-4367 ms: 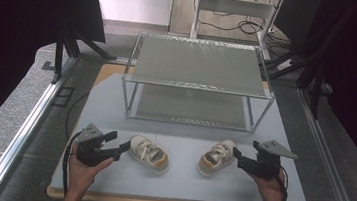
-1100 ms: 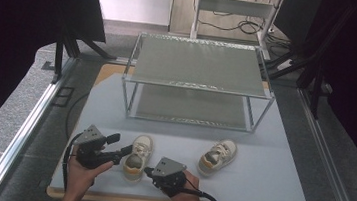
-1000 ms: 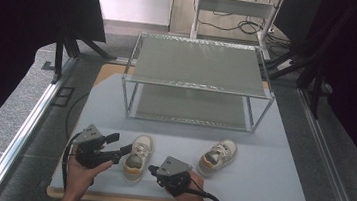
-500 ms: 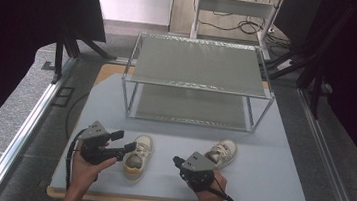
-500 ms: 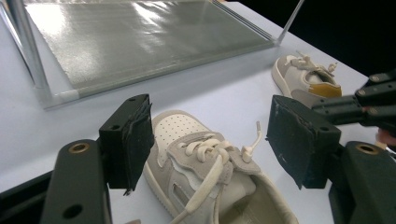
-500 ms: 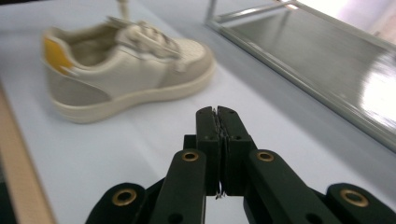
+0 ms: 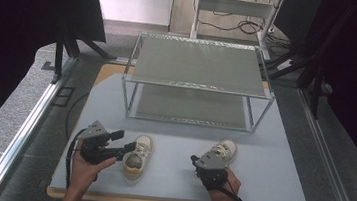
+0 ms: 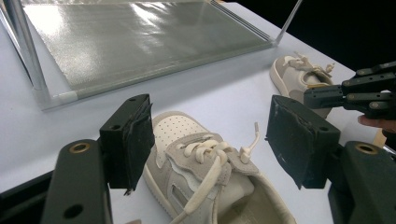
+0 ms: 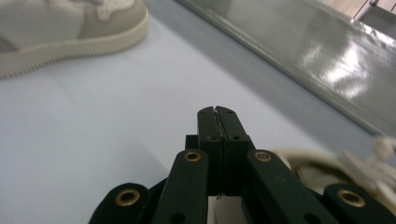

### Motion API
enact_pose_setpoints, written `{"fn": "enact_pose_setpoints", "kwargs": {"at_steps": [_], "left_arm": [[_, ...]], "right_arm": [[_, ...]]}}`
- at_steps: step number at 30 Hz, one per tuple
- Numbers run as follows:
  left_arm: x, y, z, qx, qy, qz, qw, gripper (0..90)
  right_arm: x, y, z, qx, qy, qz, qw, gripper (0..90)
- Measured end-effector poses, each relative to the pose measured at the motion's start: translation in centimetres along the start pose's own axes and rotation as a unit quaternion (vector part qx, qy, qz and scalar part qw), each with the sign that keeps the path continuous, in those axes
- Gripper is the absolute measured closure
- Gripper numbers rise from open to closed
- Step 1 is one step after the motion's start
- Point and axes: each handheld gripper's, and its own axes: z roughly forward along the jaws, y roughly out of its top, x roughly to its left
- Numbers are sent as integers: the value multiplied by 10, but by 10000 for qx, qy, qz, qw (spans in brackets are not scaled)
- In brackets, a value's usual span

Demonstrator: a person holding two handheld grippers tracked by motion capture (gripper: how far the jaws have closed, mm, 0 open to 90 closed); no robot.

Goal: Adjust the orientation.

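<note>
High view: 2 hands are reaching in from the near table edge. The left gripper (image 7: 121, 142) is pointing right, jaws spread, just beside the left shoe (image 7: 138, 152). The right gripper (image 7: 195, 159) is sitting beside the right shoe (image 7: 221, 151).

Left gripper view: wide jaws are flanking the left shoe (image 8: 205, 163), not pressing it.

Right gripper view: the right gripper (image 9: 218, 112) is showing its jaws pressed together, holding nothing, with the right shoe (image 9: 345, 172) just beside it.

Your right claw (image 7: 194, 159) crossed from the table's right side to the left shoe (image 7: 137, 157), then came back rightward; it now sits just beside the right shoe (image 7: 222, 150), jaws pressed together. The left shoe has turned from lying slantwise to pointing away from you. Your left claw (image 7: 128, 142) shifted slightly; its jaws now straddle that shoe, apart.
</note>
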Motion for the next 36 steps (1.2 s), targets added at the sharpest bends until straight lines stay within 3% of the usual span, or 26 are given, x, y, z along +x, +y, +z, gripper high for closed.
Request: {"fn": "enact_pose_setpoints", "kwargs": {"at_steps": [2,5,13,31,36], "left_arm": [[0,0,0,7,4,-5,10000,315],[0,-1,2,33,-12,-6,10000,315],[0,-1,4,83,-19,24,10000,316],[-1,-4,10,218,-14,61,9997,317],[-4,-4,14,287,-59,109,9995,317]], "right_arm": [[-1,-2,-1,23,-11,2,10000,894],[-6,-9,-7,-10,154,151,9998,895],[-6,-11,-11,31,190,78,9998,895],[-16,-30,-38,63,275,180,9994,873],[-19,-29,-45,-59,306,245,9992,871]]}}
